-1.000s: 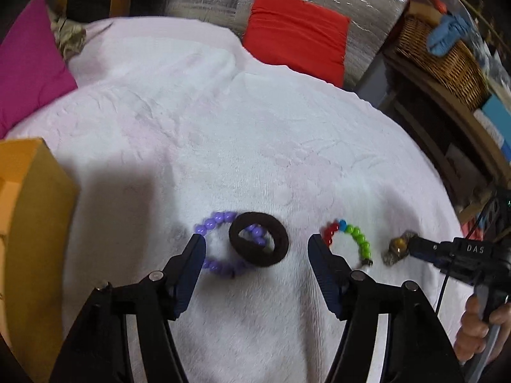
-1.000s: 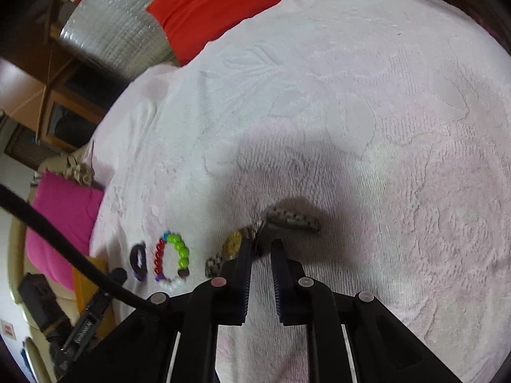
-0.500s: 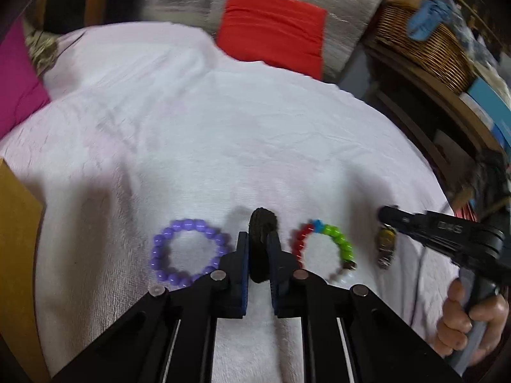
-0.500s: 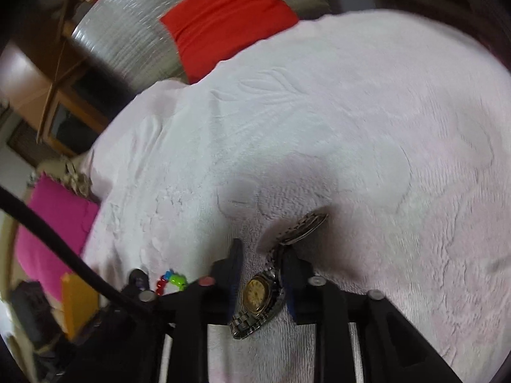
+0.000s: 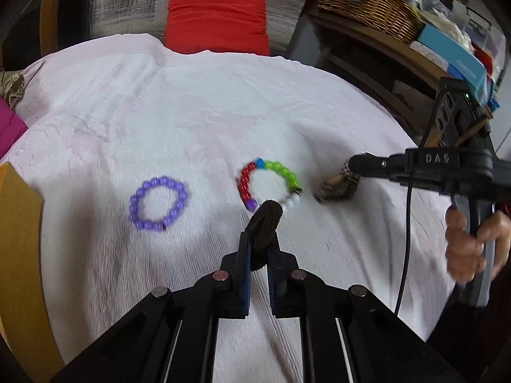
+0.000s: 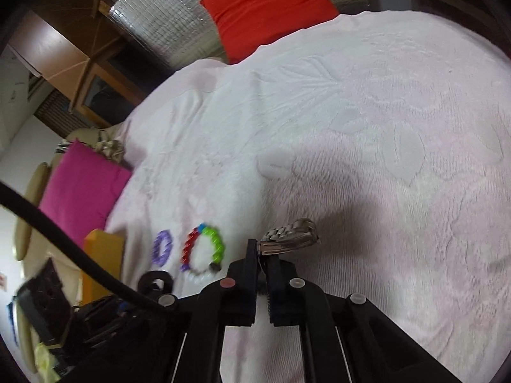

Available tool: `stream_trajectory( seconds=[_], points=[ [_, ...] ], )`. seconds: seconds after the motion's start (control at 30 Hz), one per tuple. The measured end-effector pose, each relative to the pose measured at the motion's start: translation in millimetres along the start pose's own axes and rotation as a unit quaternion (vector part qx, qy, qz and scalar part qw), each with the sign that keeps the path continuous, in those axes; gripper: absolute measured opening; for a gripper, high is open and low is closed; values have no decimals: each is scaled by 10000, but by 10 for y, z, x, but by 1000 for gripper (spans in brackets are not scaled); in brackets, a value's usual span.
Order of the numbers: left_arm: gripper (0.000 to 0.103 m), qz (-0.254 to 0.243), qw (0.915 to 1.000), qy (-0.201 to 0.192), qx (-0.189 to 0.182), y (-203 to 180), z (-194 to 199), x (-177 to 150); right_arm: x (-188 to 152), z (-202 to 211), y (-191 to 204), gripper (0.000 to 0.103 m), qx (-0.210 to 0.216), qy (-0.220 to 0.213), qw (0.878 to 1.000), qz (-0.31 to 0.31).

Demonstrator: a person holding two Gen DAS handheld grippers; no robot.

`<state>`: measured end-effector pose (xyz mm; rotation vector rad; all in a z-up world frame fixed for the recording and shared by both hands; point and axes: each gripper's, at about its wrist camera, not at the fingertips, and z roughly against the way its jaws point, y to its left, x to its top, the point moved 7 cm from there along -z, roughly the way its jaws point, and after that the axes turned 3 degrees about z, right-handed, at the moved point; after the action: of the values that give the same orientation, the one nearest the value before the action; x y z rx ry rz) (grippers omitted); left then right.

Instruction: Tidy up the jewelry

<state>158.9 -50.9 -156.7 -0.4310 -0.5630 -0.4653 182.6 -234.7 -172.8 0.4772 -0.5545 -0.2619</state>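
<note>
A dark brown hair tie (image 5: 266, 223) stands upright between the pads of my left gripper (image 5: 259, 239), which is shut on it just above the white bedspread (image 5: 191, 121). A purple bead bracelet (image 5: 158, 204) lies flat to its left. A multicolour bead bracelet (image 5: 268, 182) lies just beyond it. My right gripper (image 6: 262, 252) is closing its jaws tight on a metal wristwatch (image 6: 290, 237) by the strap; the watch hangs off the cloth. The left wrist view shows that right gripper (image 5: 354, 164) and the watch (image 5: 335, 185) at the right, blurred.
An orange box (image 5: 16, 255) stands at the left edge of the bed. A pink cushion (image 6: 83, 185) and a red cushion (image 5: 217, 22) lie beyond it. A wicker basket (image 5: 367, 3) sits on shelves at the right. A person's hand (image 5: 469, 242) holds the right gripper's handle.
My left gripper shut on the hair tie, lifted it off the purple bracelet and carried it right. My right gripper closed on the watch and raised it off the cloth.
</note>
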Motion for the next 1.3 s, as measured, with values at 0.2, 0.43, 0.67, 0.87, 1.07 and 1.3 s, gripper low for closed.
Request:
stream_trajectory(
  seconds=[0.2, 0.43, 0.67, 0.87, 1.07, 1.3],
  points=[
    [9, -126, 9999, 28, 26, -61, 184, -168, -145, 281, 46, 5, 129, -36, 9996, 235],
    [9, -105, 9995, 136, 271, -23, 142, -209, -164, 303, -88, 12, -214, 143, 9996, 64],
    [9, -5, 9988, 252, 431, 55, 44, -196, -173, 167, -95, 57, -300, 282, 9992, -10],
    [9, 165, 9983, 236, 516, 69, -29, -134, -77, 26, -88, 57, -284, -1, 9989, -371],
    [9, 269, 9977, 240, 571, 102, -77, -94, 60, -104, -73, 26, -899, -443, 9948, -161],
    [9, 328, 9977, 179, 567, 148, -30, -73, -6, -208, 159, 9, -920, -353, 9939, 488]
  ],
)
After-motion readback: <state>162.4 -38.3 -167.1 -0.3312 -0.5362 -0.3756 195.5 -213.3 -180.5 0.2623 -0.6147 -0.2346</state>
